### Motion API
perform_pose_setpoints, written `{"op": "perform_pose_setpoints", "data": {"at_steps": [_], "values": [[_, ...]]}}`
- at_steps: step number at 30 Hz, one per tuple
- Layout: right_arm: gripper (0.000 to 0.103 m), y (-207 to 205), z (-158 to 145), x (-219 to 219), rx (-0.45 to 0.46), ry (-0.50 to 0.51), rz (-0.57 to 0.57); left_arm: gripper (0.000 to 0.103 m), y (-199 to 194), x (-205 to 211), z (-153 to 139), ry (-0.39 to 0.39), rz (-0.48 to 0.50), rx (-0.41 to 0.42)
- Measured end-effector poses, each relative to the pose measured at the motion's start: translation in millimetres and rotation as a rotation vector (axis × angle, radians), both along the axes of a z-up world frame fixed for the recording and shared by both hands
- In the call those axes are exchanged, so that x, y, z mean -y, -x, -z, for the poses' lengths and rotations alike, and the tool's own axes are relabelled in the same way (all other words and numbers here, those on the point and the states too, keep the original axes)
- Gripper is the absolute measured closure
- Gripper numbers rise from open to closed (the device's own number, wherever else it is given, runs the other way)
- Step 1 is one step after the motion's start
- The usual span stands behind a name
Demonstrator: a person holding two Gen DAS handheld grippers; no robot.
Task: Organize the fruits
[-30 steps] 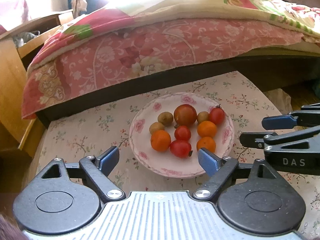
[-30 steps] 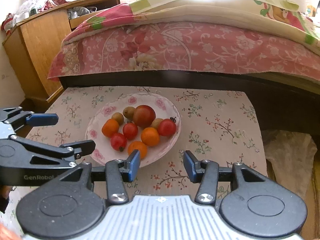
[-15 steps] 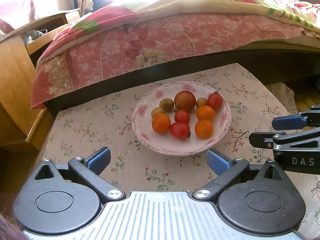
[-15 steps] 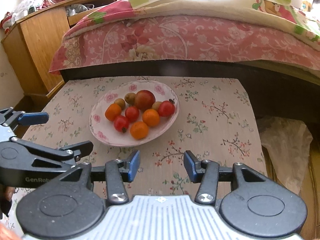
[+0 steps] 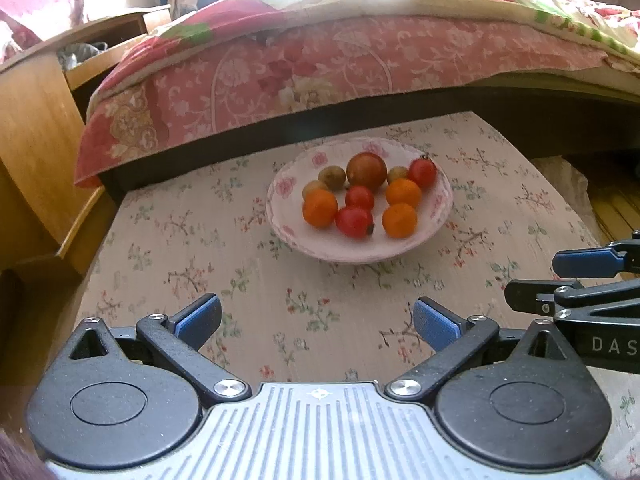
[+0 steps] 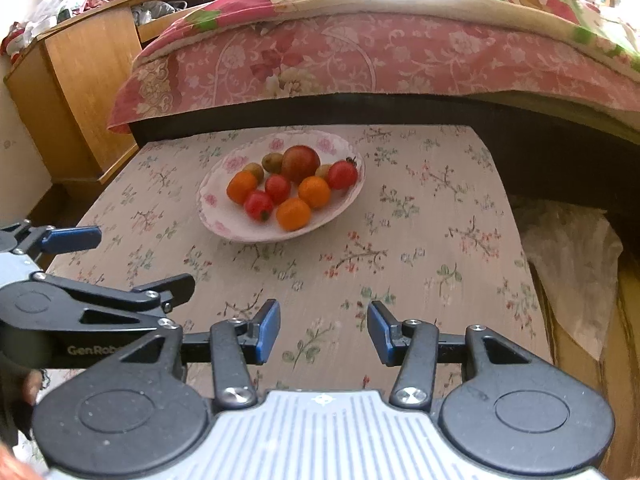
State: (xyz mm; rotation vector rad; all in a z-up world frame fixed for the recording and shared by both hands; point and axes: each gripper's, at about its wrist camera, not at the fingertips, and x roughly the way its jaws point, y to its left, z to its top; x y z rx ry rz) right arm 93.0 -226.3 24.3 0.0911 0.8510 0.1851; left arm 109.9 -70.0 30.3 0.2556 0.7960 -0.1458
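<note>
A white floral plate point(image 5: 442, 204) point(image 6: 216, 216) sits on the flowered tablecloth and holds several fruits: oranges point(image 5: 319, 208) point(image 6: 293, 213), red tomatoes point(image 5: 354, 221) point(image 6: 342, 174), small brown-green kiwis point(image 5: 332, 176) point(image 6: 272, 162) and one large reddish-brown fruit point(image 5: 366, 169) point(image 6: 300, 163). My left gripper point(image 5: 316, 324) hovers open over the cloth, well short of the plate, with nothing between its fingers. My right gripper point(image 6: 323, 330) is also open and empty, near the front of the table. Each gripper shows at the side of the other's view.
A bed with a pink floral quilt point(image 5: 320, 68) runs along the table's far edge. A wooden cabinet point(image 6: 80, 80) stands at the back left. A plastic bag point(image 6: 568, 256) lies on the floor past the table's right edge.
Both grippers have pulled back from the plate, which now looks smaller and farther away. The fruits have not moved. Both grippers stayed open.
</note>
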Motion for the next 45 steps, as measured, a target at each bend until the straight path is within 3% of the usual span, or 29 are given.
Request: {"op": "perform_pose_setpoints", "data": {"at_steps": [30, 45], "values": [[0.054, 72, 4, -15, -0.052, -0.033, 0.003, 0.000, 69, -19, 4, 0.024, -0.034, -0.034], [0.054, 83, 9, -22, -0.075, -0.020, -0.013, 0.000, 82, -25, 11, 0.023, -0.048, -0.060]]}}
